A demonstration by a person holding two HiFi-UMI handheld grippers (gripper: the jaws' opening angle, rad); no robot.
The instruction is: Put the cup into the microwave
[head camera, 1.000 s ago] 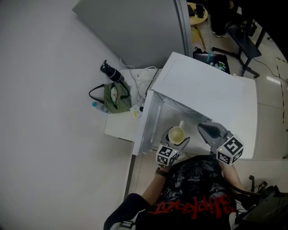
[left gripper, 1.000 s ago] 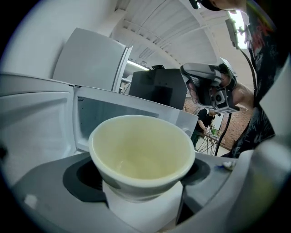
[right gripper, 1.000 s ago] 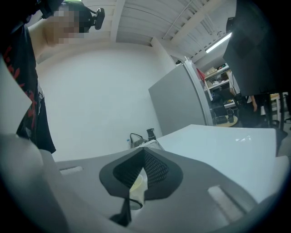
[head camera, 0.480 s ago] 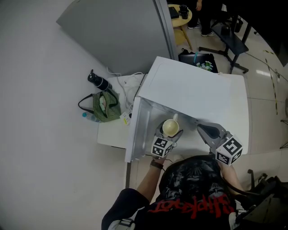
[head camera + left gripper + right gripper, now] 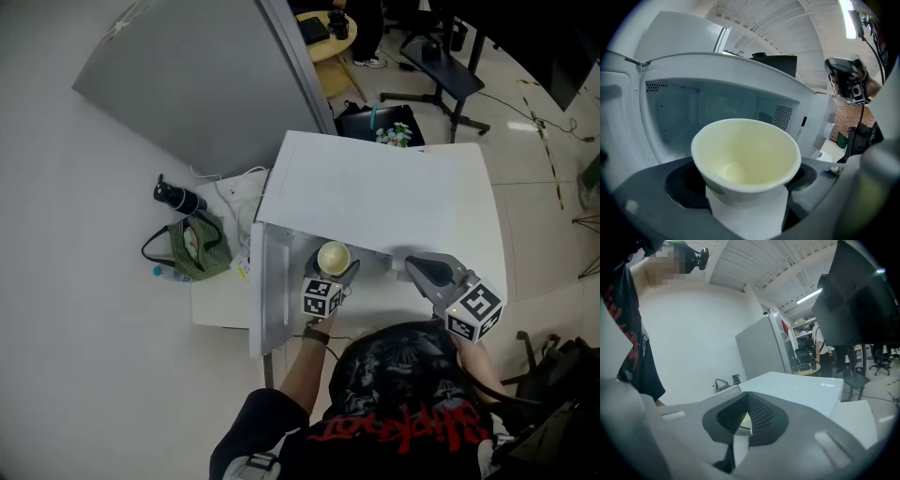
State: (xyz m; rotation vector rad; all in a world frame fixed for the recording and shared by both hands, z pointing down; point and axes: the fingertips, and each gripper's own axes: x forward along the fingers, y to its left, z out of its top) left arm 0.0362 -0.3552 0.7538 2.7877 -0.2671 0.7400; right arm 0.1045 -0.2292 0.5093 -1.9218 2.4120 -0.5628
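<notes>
A cream cup (image 5: 333,257) (image 5: 746,159) is clamped in my left gripper (image 5: 336,276) (image 5: 746,213), upright and empty. It hangs just at the mouth of the white microwave (image 5: 375,192) (image 5: 740,79), whose door (image 5: 265,300) stands swung out to the left. In the left gripper view the cavity's back wall lies right behind the cup. My right gripper (image 5: 419,268) (image 5: 740,425) is shut with nothing in it, held to the right in front of the microwave.
Left of the microwave, a low white table (image 5: 211,300) carries a green bag (image 5: 192,248), a black bottle (image 5: 176,197) and cables. A grey partition (image 5: 197,84) stands behind. Chairs and a stool (image 5: 323,37) stand at the far right.
My left gripper has carried the cup forward, up to the microwave's opening. The head view has shifted, so the scene sits further left. The right gripper has barely moved.
</notes>
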